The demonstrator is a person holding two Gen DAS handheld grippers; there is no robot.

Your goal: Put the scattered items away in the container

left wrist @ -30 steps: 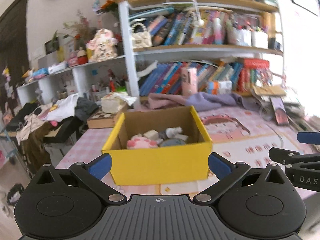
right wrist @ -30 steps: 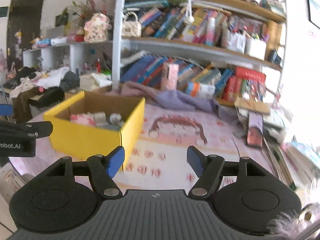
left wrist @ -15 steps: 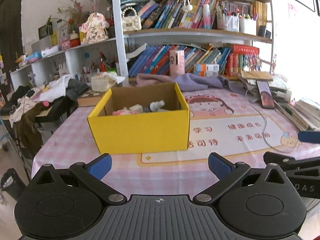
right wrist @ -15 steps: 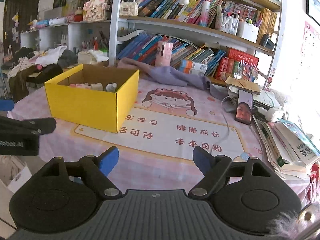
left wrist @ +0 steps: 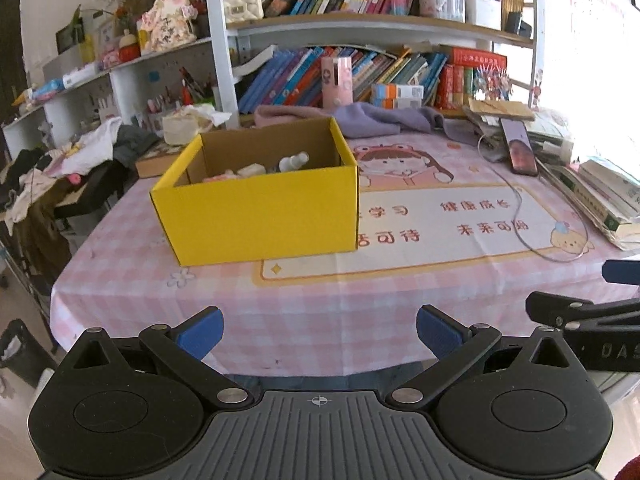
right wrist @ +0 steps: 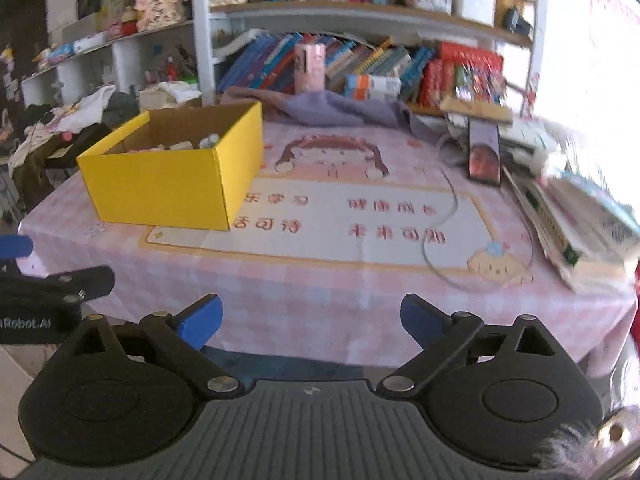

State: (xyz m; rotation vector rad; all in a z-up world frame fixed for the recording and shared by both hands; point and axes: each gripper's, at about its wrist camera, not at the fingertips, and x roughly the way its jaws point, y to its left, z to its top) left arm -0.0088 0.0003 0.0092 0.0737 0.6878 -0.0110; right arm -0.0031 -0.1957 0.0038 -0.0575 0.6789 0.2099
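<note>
- Through the left wrist camera, we are seeing the yellow box [left wrist: 256, 208] sitting on the pink checked tablecloth [left wrist: 320, 320], left of centre, its right end overlapping the printed mat [left wrist: 440, 220].
- The box's long axis is running left to right across this view, its broad yellow side facing us and its open top facing up.
- Our left gripper [left wrist: 319, 330] is hovering off the near table edge, jaws spread wide with nothing between the blue pads.
- Inside the box we are making out a small white bottle [left wrist: 294, 160] lying tilted and a pinkish item [left wrist: 220, 178]; the front wall is hiding the rest, so we cannot name them.
- The right gripper [left wrist: 624, 272] is entering at the right edge, cut off by the frame.
- Through the right wrist camera, we are seeing the same box [right wrist: 176, 184] at the left, turned so one corner is pointing towards us, its long axis running from near left to far right.
- Our right gripper [right wrist: 311, 320] is hanging before the table edge, jaws standing wide apart and holding nothing.
- The contents are showing only as pale tips above the rim; this view is blurring, especially on the stacked books [right wrist: 580, 220] and the propped phone [right wrist: 484, 156].
- A cable [right wrist: 440, 240] is looping across the mat.
</note>
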